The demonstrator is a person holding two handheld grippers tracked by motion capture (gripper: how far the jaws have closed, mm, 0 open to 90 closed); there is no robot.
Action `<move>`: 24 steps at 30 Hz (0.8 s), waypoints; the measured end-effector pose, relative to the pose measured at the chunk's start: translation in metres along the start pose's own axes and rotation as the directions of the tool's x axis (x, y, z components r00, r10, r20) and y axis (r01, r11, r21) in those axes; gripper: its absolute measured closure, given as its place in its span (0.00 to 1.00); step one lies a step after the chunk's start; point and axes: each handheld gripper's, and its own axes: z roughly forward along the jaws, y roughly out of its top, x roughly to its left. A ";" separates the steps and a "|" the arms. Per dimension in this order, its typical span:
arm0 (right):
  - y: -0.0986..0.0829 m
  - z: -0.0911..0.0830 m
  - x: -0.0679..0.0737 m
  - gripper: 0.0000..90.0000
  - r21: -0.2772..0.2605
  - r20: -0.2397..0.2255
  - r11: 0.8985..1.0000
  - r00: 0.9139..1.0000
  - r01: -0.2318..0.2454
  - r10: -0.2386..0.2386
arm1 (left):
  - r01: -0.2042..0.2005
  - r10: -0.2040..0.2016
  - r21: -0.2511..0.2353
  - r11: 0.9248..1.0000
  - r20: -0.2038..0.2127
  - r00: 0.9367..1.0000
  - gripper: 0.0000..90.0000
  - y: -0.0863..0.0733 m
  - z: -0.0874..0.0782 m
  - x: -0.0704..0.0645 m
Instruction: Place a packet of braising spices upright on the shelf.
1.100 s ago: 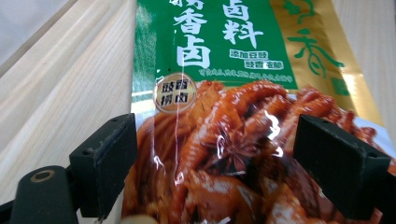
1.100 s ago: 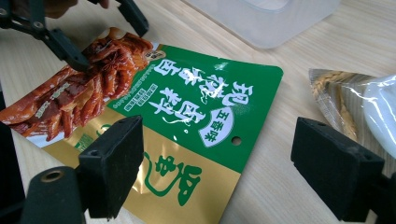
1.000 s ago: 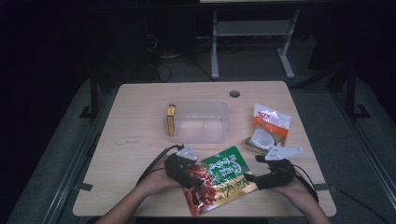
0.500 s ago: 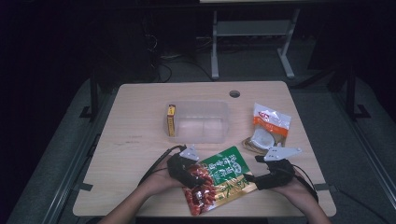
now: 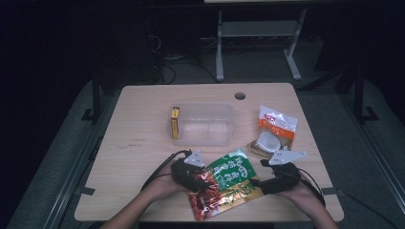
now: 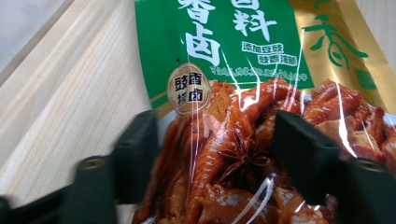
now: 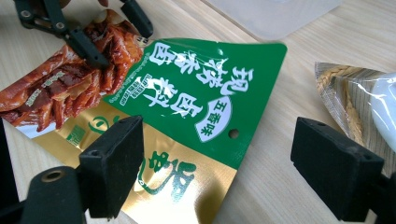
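Note:
A snack pouch (image 5: 224, 183) with a green and gold top and red printed food lies flat near the table's front edge. My left gripper (image 5: 199, 178) is at its left end, open. In the left gripper view its two black jaws stand wide apart on either side of the pouch's (image 6: 224, 70) red part. My right gripper (image 5: 261, 184) is at the pouch's right edge, also open. In the right gripper view the pouch's (image 7: 187, 93) gold corner lies between the spread jaws, and the left gripper (image 7: 109, 35) rests on the far red end.
A clear plastic container (image 5: 205, 125) stands mid-table with a yellow box (image 5: 175, 123) at its left end. A white and orange packet (image 5: 277, 125) lies to the right, close to my right gripper. The table (image 5: 143, 143) has a round hole (image 5: 239, 96) at the back.
My left gripper has edged slightly to the right over the pouch's red end. The pouch and the right gripper have hardly moved.

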 end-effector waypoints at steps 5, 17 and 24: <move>0.000 0.001 0.000 0.19 0.003 -0.003 1.000 1.000 0.002 -0.002 | -0.026 0.026 -0.001 1.000 0.013 1.000 0.72 0.000 -0.001 -0.002; 0.006 0.001 -0.005 0.15 0.044 -0.065 0.996 0.994 -0.081 0.084 | 0.010 -0.007 -0.036 0.999 0.056 0.998 0.99 -0.001 -0.003 0.003; 0.013 0.008 -0.005 0.16 0.064 -0.107 0.992 0.987 -0.109 0.115 | -0.020 0.025 -0.082 0.996 0.052 0.998 1.00 0.002 -0.014 0.000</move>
